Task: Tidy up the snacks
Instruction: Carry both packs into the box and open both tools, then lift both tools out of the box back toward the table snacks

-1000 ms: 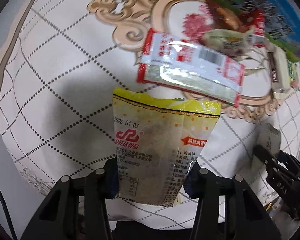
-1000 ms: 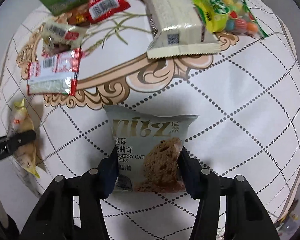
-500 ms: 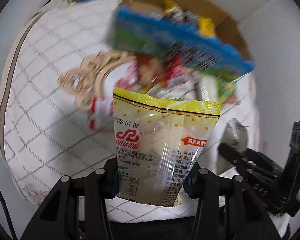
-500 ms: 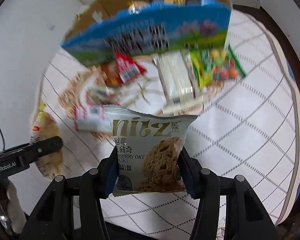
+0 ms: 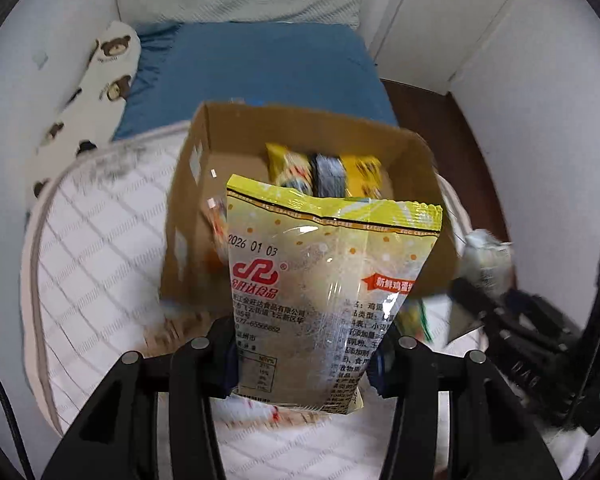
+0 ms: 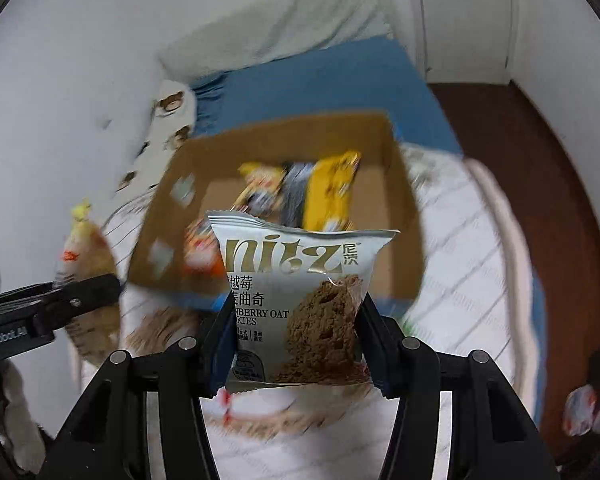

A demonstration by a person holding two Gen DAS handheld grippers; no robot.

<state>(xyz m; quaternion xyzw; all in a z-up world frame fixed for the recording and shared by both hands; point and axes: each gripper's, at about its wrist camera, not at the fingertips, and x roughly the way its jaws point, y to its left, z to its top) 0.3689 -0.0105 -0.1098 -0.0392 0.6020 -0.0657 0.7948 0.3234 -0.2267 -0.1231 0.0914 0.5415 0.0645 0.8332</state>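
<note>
White quilted table (image 5: 100, 240), open cardboard box (image 5: 204, 152), blue bed (image 5: 260, 68) behind

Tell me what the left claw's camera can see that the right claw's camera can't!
Only the left wrist view shows the printed side of the yellow egg cracker bag gripped in the left claw. Only the right wrist view shows the front of the silver oat cookie pack gripped in the right claw. Both show the cardboard box with yellow snack packets inside, on the white quilted cloth, and the blue bed behind.
</note>
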